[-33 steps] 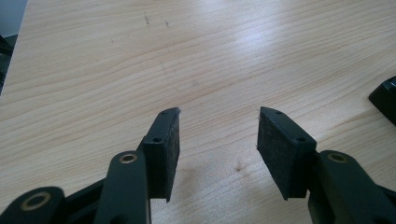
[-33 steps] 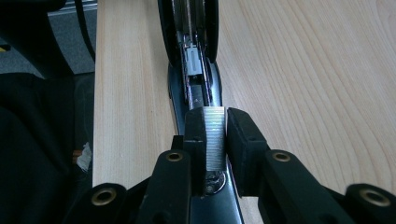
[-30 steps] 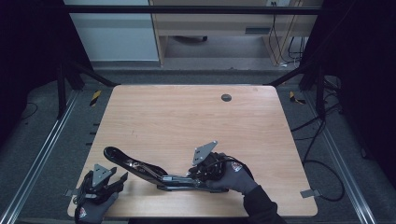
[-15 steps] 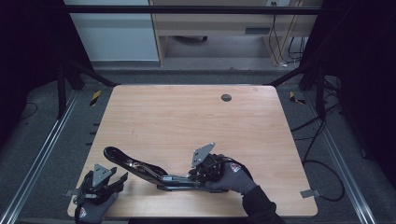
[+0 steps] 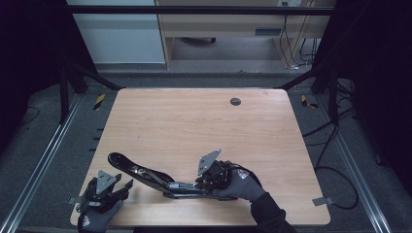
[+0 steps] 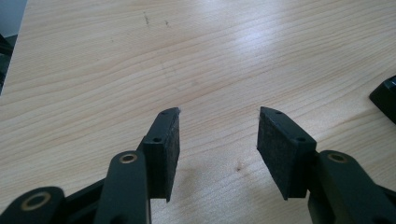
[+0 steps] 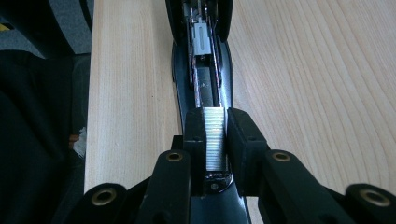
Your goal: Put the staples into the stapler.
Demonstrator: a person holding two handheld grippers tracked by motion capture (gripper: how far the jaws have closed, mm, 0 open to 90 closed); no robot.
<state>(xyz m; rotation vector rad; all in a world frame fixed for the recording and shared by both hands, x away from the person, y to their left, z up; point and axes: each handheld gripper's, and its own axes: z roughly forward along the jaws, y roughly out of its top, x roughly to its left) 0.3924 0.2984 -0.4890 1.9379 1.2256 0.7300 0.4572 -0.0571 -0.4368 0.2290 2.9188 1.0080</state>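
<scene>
Stapler (image 5: 145,175) lying opened at the surface's (image 5: 194,126) 6 o'clock | your right claw (image 7: 215,140) is gripping a staple strip (image 7: 215,135) over its channel | your left claw (image 6: 218,140) is gaping empty at 7 o'clock.

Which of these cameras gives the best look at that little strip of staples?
The right gripper view: the strip of staples sits close up between the right hand-held gripper's jaws, over the opened stapler. From the high view the stapler looks small and the strip is too tiny to tell. The left gripper view catches just a dark corner.

stapler (image 7: 201,56) far end cut off by top edge, staple strip (image 7: 215,137) lower end hidden between pads
</scene>
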